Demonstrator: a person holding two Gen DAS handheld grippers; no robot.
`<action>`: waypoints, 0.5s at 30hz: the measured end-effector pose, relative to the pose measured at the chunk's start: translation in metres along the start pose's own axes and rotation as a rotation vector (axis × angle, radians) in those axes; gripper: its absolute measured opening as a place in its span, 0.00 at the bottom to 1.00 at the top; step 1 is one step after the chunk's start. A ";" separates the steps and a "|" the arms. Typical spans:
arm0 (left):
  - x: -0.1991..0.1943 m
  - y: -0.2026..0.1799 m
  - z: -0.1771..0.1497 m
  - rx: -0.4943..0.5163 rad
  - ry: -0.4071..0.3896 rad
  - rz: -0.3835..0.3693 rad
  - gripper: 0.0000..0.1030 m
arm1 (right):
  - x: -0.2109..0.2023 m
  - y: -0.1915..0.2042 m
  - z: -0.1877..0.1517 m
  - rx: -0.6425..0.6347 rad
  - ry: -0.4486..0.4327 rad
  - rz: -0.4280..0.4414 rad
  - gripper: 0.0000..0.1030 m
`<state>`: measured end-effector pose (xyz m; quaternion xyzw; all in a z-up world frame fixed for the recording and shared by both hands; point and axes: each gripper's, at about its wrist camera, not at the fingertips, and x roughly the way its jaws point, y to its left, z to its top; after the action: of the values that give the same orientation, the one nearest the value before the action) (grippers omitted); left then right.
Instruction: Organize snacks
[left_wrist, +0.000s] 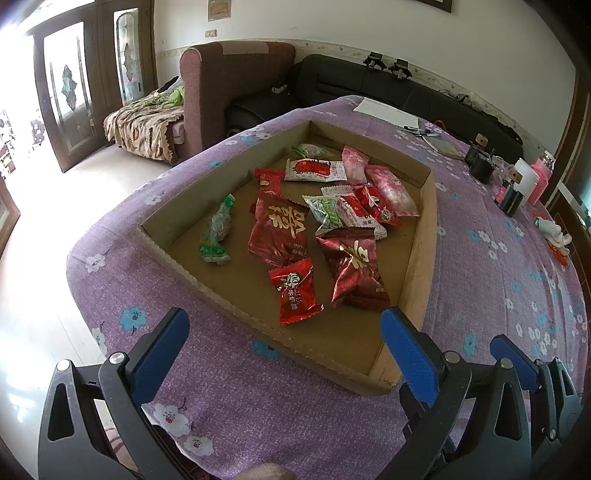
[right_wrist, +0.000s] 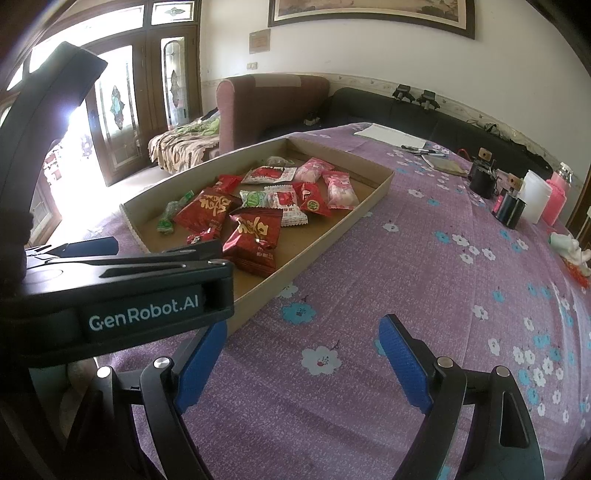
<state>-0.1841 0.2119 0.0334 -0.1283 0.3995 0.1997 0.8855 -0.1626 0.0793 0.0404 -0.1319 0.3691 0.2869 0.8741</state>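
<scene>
Both grippers hang over the near edge of the table's purple flowered cloth (right_wrist: 424, 258), and both are spread wide with nothing between the blue pads. The left gripper (left_wrist: 284, 343) sits right at the near corner of the shallow brown cardboard tray (left_wrist: 424, 236), pointing straight into it. The right gripper (right_wrist: 299, 354) is off to the tray's right over bare cloth, so the left one is clearly the nearer of the two.

Every snack in view already lies inside the tray, loose and overlapping, not in any neat rows. That fits either a pile waiting to be sorted or one just gathered in, so there's no call on which.

Closest to the left gripper is the small red candy wrapper (left_wrist: 295, 291), dead ahead, its long axis running roughly away from the fingers. Just beyond, the two big dark red foil packets with gold characters (left_wrist: 277, 232) lie side by side. The twisted green wrapper (left_wrist: 218, 232) lies alone toward the tray's left edge. Toward the far corner the pink and white packets (left_wrist: 391, 188) bunch together.
</scene>
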 end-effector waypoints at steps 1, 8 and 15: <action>0.000 0.001 0.001 0.000 0.001 0.000 1.00 | 0.000 0.000 0.000 0.000 0.000 0.000 0.83; -0.001 0.001 -0.002 -0.005 0.005 -0.003 1.00 | 0.000 0.000 0.000 -0.001 0.000 -0.001 0.83; -0.002 0.005 0.000 -0.016 0.008 -0.007 1.00 | 0.000 0.002 -0.001 -0.007 -0.002 0.001 0.83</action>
<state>-0.1876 0.2155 0.0344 -0.1374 0.4010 0.1991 0.8836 -0.1645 0.0804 0.0394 -0.1346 0.3674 0.2887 0.8738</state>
